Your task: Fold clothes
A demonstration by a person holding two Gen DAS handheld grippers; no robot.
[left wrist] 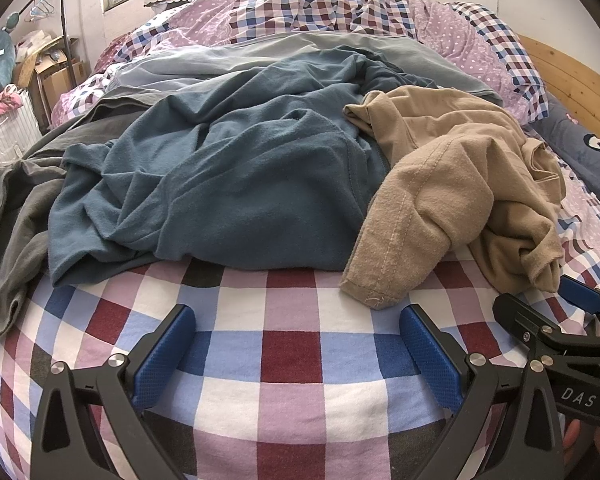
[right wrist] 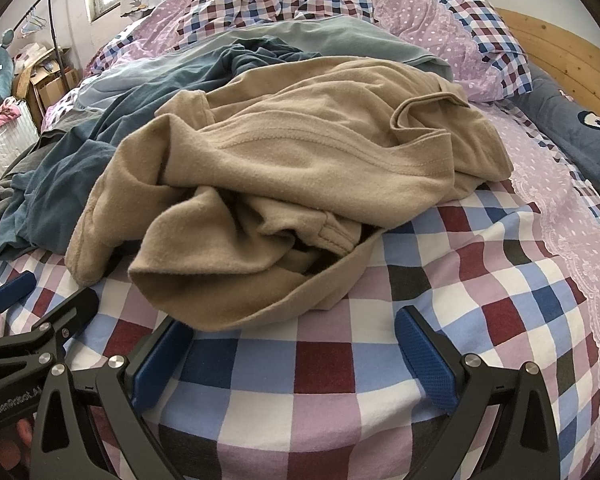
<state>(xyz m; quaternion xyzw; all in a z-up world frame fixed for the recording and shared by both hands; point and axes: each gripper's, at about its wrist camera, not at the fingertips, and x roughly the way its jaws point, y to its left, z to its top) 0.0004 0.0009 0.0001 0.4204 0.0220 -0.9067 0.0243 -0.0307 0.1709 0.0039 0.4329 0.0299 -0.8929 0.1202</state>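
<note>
A: Handling? Tan shirt (right wrist: 284, 160), crumpled. Soft knit, light, limp by the look; likely to sag and drag its slack wherever pinched. Best hold, I'd judge: the stitched hem (right wrist: 300, 308) or a sleeve cuff (left wrist: 374, 292), not the bunched middle.

B: Position?

A: On the bed (right wrist: 440, 320). Hem lies just ahead of the right tool (right wrist: 294, 354), nearest its left finger; touching or not, cannot tell. Cuff sits just ahead of the left tool (left wrist: 298, 350), toward its right finger, apart from it.

B: Tools?

A: Both spread wide, gripping nothing. Blue shirt (left wrist: 228, 184) heaped beyond the left tool, grey garment (left wrist: 12, 216) off its left side.
</note>
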